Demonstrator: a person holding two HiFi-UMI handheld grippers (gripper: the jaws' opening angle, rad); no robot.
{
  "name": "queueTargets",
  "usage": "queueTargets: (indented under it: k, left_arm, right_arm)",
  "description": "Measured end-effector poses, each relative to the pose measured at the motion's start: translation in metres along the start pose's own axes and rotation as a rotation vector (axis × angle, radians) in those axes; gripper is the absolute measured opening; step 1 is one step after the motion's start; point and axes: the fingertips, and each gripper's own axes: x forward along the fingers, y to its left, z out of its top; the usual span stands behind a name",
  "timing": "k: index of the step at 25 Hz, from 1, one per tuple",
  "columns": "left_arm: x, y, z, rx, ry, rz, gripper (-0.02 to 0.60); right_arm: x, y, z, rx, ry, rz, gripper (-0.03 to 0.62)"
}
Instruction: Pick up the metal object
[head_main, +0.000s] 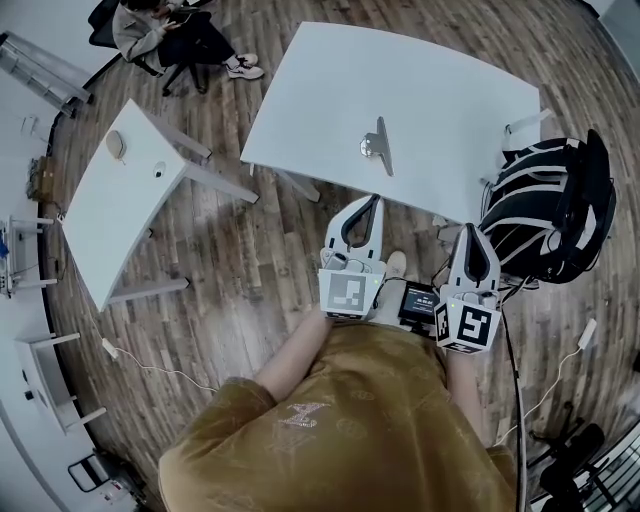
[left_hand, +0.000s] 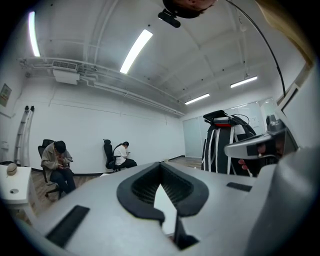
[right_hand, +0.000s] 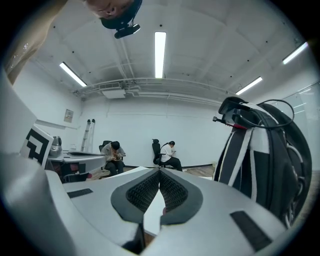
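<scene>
The metal object (head_main: 377, 146), a shiny silver piece with a flat stem, lies on the large white table (head_main: 440, 90) near its front edge. My left gripper (head_main: 372, 201) is held just short of that edge, below the object, its jaws shut with nothing between them. My right gripper (head_main: 470, 231) is further right and lower, by the table's front right corner, also shut and empty. In the left gripper view the left gripper (left_hand: 160, 165) has its black pads meeting at the tips. The right gripper view shows the right gripper (right_hand: 159, 173) the same way. Neither gripper view shows the object.
A black and white backpack (head_main: 553, 205) stands right of the table, close to my right gripper. A smaller white table (head_main: 115, 205) stands at the left on the wooden floor. Two seated persons (right_hand: 114, 151) are far back. A white cable (head_main: 150, 368) trails on the floor.
</scene>
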Motion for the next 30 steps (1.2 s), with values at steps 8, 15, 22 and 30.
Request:
queueTargets:
  k: [8,15,22,30]
  left_arm:
    - [0.025,0.008,0.0,-0.003,0.027,0.023,0.006]
    - [0.05,0.01,0.007,-0.065,-0.023,0.015,0.006]
    - [0.081,0.018,0.006,-0.026,-0.016,0.075,0.006]
    - [0.09,0.031,0.017,-0.055,-0.049,0.119,0.006]
  right_arm:
    - [0.045,-0.01,0.009,0.006,-0.014,0.038,0.008]
    - [0.079,-0.019,0.01,0.017,-0.02,0.075,0.009]
    - [0.102,-0.029,0.003,0.043,0.001,0.116,0.009]
    - [0.112,-0.028,-0.001,0.073,0.01,0.165,0.009]
